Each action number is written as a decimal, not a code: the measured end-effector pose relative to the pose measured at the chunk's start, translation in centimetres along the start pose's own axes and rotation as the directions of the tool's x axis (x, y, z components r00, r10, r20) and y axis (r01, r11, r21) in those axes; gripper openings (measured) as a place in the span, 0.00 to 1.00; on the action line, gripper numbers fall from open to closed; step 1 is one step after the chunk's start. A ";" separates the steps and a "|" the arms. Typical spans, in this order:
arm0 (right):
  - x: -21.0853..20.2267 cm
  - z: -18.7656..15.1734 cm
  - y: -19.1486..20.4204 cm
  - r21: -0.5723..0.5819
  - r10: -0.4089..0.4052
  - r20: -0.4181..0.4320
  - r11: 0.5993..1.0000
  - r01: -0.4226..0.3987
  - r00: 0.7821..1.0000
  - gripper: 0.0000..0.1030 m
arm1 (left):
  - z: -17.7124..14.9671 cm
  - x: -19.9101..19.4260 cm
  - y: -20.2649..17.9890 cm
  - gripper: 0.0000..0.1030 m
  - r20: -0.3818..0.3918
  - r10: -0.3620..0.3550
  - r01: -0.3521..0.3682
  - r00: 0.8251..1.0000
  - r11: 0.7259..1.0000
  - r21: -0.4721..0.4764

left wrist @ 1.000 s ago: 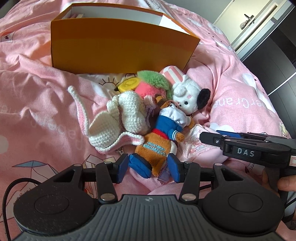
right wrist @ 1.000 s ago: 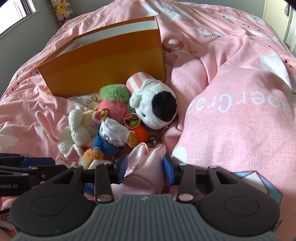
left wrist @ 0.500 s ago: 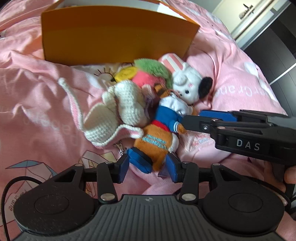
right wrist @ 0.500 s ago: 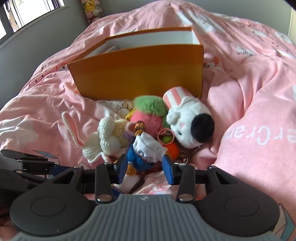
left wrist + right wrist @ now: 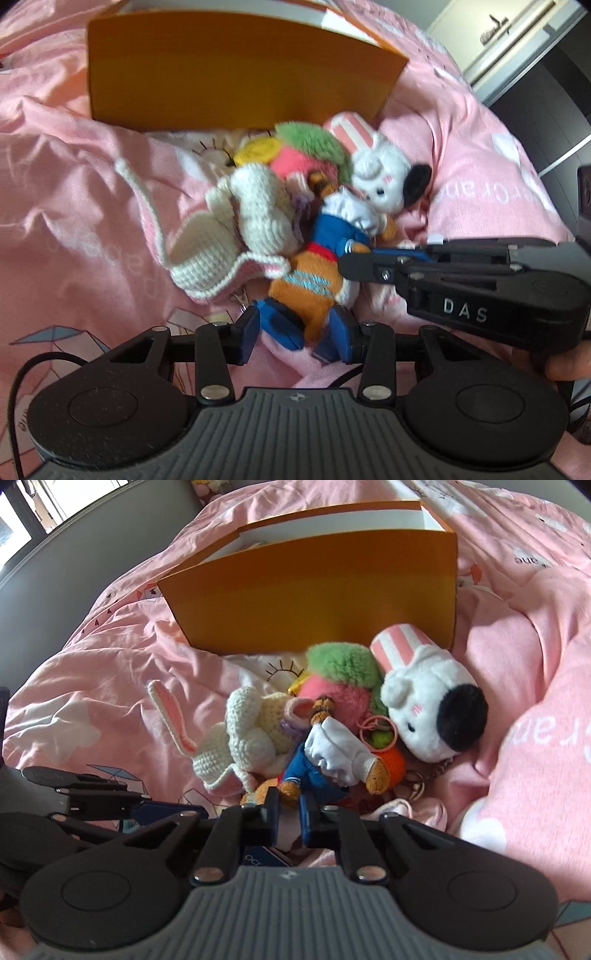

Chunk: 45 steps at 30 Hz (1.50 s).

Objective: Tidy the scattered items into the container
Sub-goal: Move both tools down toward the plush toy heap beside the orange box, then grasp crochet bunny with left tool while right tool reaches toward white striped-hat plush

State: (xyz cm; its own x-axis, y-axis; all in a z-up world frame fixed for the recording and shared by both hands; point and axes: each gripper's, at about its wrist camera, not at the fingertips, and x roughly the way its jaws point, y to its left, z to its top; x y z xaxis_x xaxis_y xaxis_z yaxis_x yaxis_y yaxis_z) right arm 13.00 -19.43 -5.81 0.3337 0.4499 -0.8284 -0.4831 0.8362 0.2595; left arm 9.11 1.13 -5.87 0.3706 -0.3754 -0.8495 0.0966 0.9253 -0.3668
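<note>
A bear plush [image 5: 317,273] [image 5: 314,771] in a blue and white sailor top lies on the pink duvet, in front of the open orange box [image 5: 240,74] [image 5: 314,590]. My left gripper [image 5: 295,332] has its jaws closing, with its pads pressed on the bear's two blue feet. My right gripper [image 5: 289,812] [image 5: 347,258] comes in from the right and is shut on the bear's brown paw. Around the bear lie a crochet bunny [image 5: 240,221] [image 5: 251,738], a pink and green fluffy toy [image 5: 310,147] [image 5: 340,672] and a white dog plush [image 5: 380,173] [image 5: 432,709] with a striped hat.
The rumpled pink duvet [image 5: 74,221] rises in a thick fold on the right [image 5: 535,720]. An orange crochet charm with key rings [image 5: 391,760] lies under the dog plush. A person's hand [image 5: 565,365] holds the right gripper. Dark wardrobe doors [image 5: 546,110] stand beyond the bed.
The right gripper slid left onto the bear and its jaws went from wide apart to shut. The left jaws narrowed around the bear's feet. The toys stayed put.
</note>
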 end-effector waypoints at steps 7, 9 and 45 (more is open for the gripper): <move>-1.4 0.7 0.0 -0.018 -0.014 0.070 1.000 0.015 0.997 0.17 | 0.7 -1.1 2.1 0.46 0.088 0.030 -0.021 0.996 0.994 -0.107; -1.9 1.2 0.2 -0.031 -0.006 0.089 0.999 0.009 0.996 0.17 | 0.9 -1.1 2.3 0.46 0.098 0.031 -0.019 0.995 0.993 -0.117; 1.4 3.6 -1.4 -0.015 0.042 0.029 0.999 -0.041 0.999 0.22 | 7.1 -0.1 0.0 0.26 0.204 0.042 -0.049 0.978 0.998 0.030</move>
State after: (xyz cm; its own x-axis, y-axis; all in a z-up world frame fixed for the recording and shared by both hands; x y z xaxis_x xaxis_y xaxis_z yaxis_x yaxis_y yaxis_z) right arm 17.05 -18.82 -5.58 0.3368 0.4936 -0.8018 -0.5086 0.8120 0.2862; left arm 15.67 1.60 -3.07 0.5554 -0.3176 -0.7685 0.1064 0.9437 -0.3132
